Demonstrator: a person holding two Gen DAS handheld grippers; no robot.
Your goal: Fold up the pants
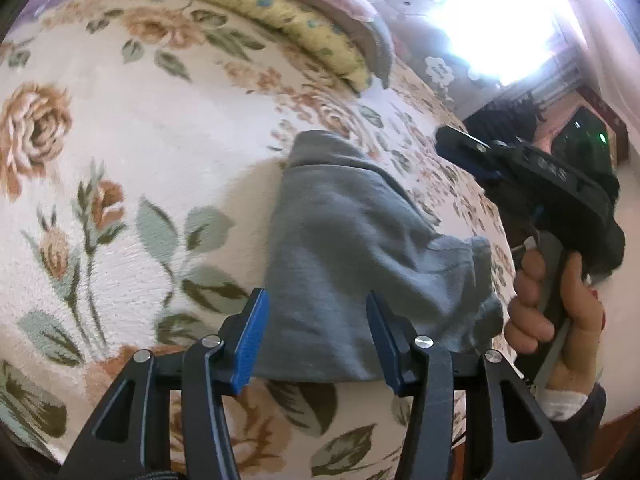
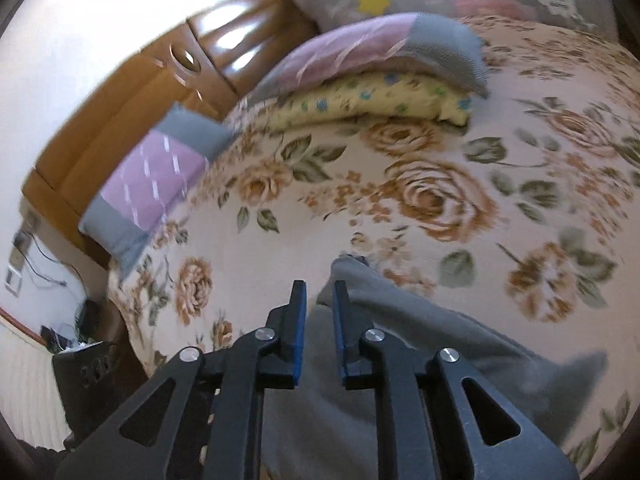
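Note:
Grey pants [image 1: 344, 256] lie in a bunched, partly folded heap on a floral bedspread [image 1: 120, 152]. My left gripper [image 1: 316, 320] is open, its blue-padded jaws wide apart above the near edge of the pants, holding nothing. In the right wrist view the pants [image 2: 420, 344] run from under the gripper toward the lower right. My right gripper [image 2: 320, 312] hovers over them with its jaws narrowly apart and nothing between them. The right gripper also shows in the left wrist view [image 1: 464, 148], held in a hand beyond the pants at the right.
A yellow patterned pillow [image 2: 380, 100] with a pink and grey pillow [image 2: 380, 48] on top lies at the bed's far side. Another purple and grey pillow [image 2: 152, 184] leans by the wooden headboard [image 2: 132, 92]. The bed edge drops off at the left in the right wrist view.

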